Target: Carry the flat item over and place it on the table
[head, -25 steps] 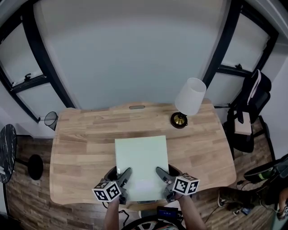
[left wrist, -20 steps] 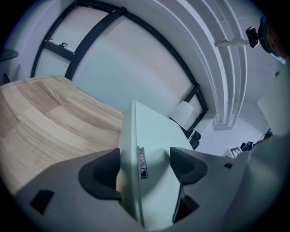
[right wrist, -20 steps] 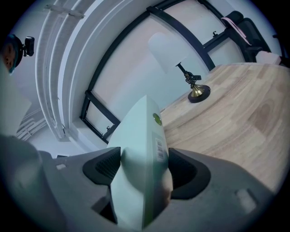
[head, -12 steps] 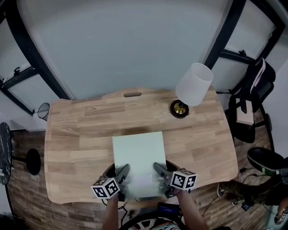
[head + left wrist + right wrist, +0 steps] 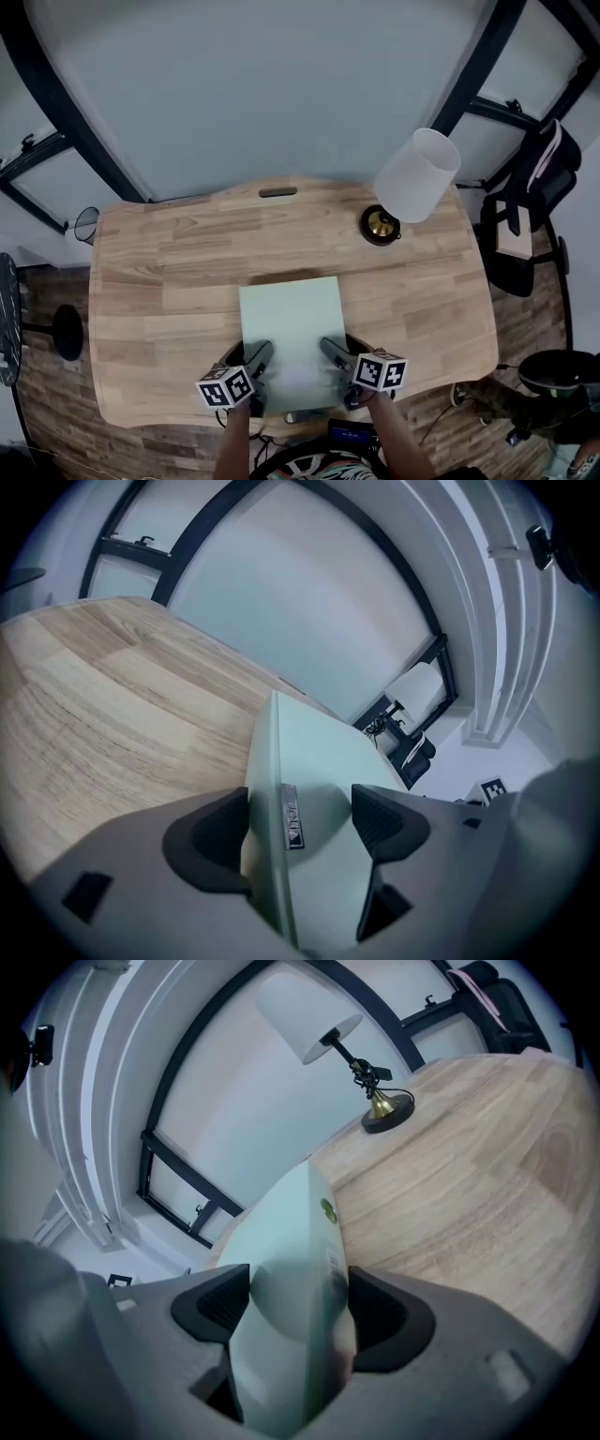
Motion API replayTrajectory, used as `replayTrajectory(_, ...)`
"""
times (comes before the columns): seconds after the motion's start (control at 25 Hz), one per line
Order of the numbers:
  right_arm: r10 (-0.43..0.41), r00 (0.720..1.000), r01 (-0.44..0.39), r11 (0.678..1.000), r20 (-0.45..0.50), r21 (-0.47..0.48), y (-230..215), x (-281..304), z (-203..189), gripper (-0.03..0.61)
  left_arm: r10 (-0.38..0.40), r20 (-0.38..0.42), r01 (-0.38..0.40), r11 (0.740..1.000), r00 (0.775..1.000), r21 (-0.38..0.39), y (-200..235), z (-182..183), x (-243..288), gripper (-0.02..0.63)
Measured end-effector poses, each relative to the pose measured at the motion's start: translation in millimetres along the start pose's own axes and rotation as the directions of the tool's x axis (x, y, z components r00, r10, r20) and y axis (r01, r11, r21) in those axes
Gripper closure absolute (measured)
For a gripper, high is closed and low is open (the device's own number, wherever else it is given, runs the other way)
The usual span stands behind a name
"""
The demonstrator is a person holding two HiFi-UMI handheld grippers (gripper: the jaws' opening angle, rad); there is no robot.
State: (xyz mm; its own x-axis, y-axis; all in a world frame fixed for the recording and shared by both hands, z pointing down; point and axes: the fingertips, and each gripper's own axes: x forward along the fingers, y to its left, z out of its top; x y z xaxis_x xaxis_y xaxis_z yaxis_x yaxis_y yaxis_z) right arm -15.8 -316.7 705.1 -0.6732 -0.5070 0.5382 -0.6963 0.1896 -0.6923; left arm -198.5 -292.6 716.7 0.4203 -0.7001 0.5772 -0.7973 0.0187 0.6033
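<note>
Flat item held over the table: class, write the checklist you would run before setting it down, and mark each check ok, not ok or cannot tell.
1. Left tool has its jaws closed on the flat item: ok, it holds the near edge.
2. Right tool has its jaws closed on the same edge: ok.
3. Table is bare beside and beyond the item: ok, only wood shows there.
4. Lamp stands apart from the item: ok, it is at the far right with a stretch of bare wood between them.
5. Item already rests on the wood: cannot tell, as no view shows its underside.
</note>
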Motion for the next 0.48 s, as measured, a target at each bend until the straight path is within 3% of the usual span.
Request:
replayTrajectory(0.24, -0.091, 0.994, 0.089, 0.995, -0.058, -0.047, -16.6, 7.5, -10.3, 0.265, 0.058, -0.064, -0.058, 0.998, 0.996, 0.011, 6.9, -10.8, 11.7, 0.275)
replayTrajectory(0.48, -0.112, 0.992, 0.106, 0.989, -0.054, -0.099, -16.7, 7.4, -7.3, 0.265, 0.074, -0.070, -0.073, 0.997, 0.995, 0.014, 7.5, -11.1, 12.8, 0.275)
